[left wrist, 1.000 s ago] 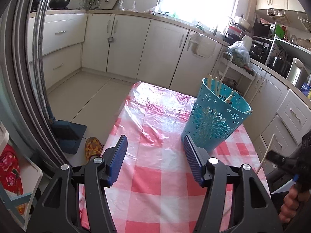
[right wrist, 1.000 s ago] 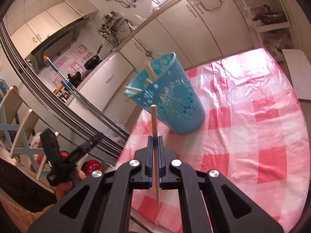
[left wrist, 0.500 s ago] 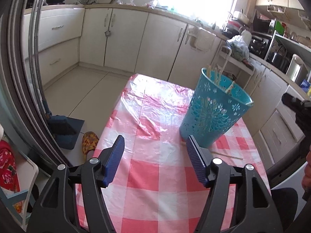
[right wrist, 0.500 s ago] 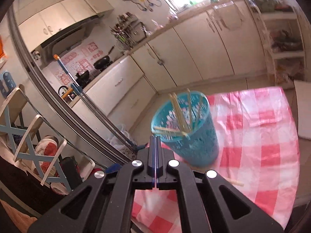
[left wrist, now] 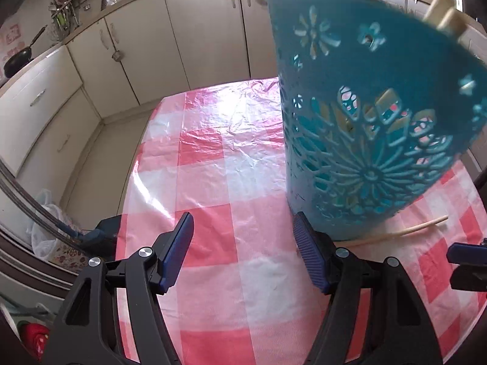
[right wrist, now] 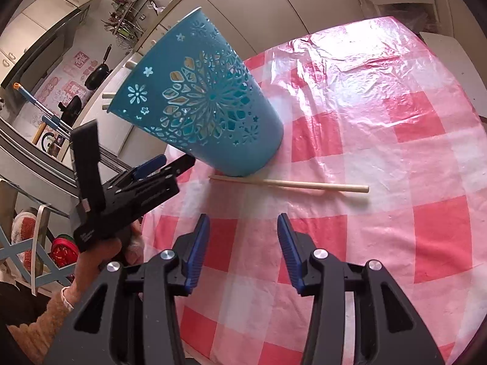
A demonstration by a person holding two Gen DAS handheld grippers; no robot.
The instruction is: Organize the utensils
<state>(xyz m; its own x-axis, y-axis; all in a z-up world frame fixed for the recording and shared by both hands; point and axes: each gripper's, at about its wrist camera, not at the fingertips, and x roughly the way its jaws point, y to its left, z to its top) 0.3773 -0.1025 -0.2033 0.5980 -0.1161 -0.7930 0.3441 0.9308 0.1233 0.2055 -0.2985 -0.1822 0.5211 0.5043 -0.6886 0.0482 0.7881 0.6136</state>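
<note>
Done: several chopsticks stand in our teal basket (right wrist: 210,103) | Left: one chopstick (right wrist: 292,184) lies on the tablecloth (right wrist: 395,121) touching its base | right gripper (right wrist: 243,249) empty, jaws just opened | left gripper (left wrist: 243,255) apart, empty.

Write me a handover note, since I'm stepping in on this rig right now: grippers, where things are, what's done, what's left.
Left gripper: jaws open, empty, close beside the base of the teal basket.
Right gripper: jaws have just been opening, nothing between them, above the checked tablecloth.
Things: the basket stands on the tablecloth with several chopsticks poking over its rim. One loose chopstick lies flat on the cloth against the basket's base, ahead of the right gripper.
Done: several chopsticks are in the basket.
Left: pick up the loose chopstick and drop it in.
</note>
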